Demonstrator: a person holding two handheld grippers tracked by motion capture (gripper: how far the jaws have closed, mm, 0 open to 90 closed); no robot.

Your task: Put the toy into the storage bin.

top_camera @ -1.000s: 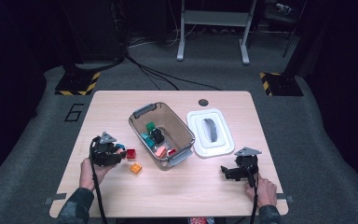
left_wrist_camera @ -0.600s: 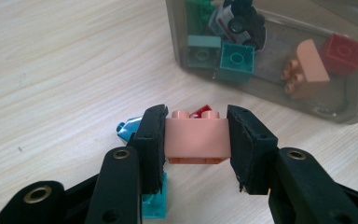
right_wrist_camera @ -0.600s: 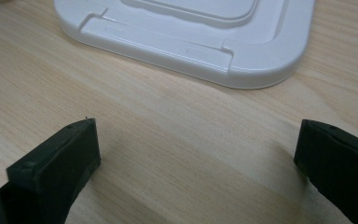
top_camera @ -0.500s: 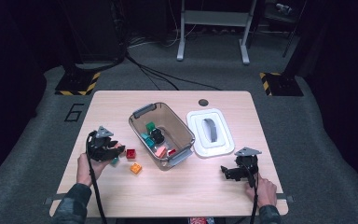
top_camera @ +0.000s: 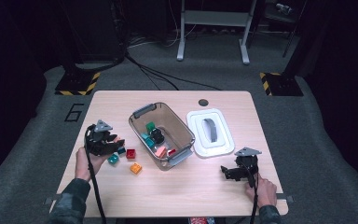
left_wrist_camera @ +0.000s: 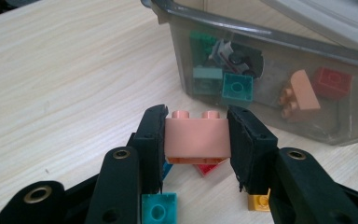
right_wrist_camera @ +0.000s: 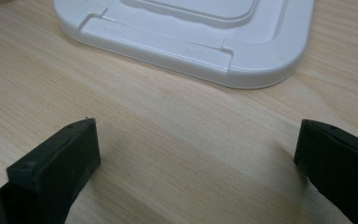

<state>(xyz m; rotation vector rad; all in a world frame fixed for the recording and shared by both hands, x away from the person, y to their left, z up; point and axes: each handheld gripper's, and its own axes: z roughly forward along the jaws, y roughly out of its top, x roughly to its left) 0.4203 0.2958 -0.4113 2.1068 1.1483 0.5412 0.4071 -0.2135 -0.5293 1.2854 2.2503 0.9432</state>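
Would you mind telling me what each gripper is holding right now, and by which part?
The left gripper clamps a pink brick by its two opposite side faces, studs up. The right gripper holds nothing; its jaws stand wide apart above the table.

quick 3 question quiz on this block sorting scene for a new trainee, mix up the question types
1. True or false: the left gripper is shut on a pink block.
2. Which thing lies on the table just right of the clear bin? A) a white lid B) a metal bowl C) a red cup
3. Fill in: the right gripper has its jaws ____, with nothing between them.

Key
1. True: both pads press on the pink block's sides.
2. A: the white lid lies flat beside the bin.
3. Open: only bare table shows between the jaws.
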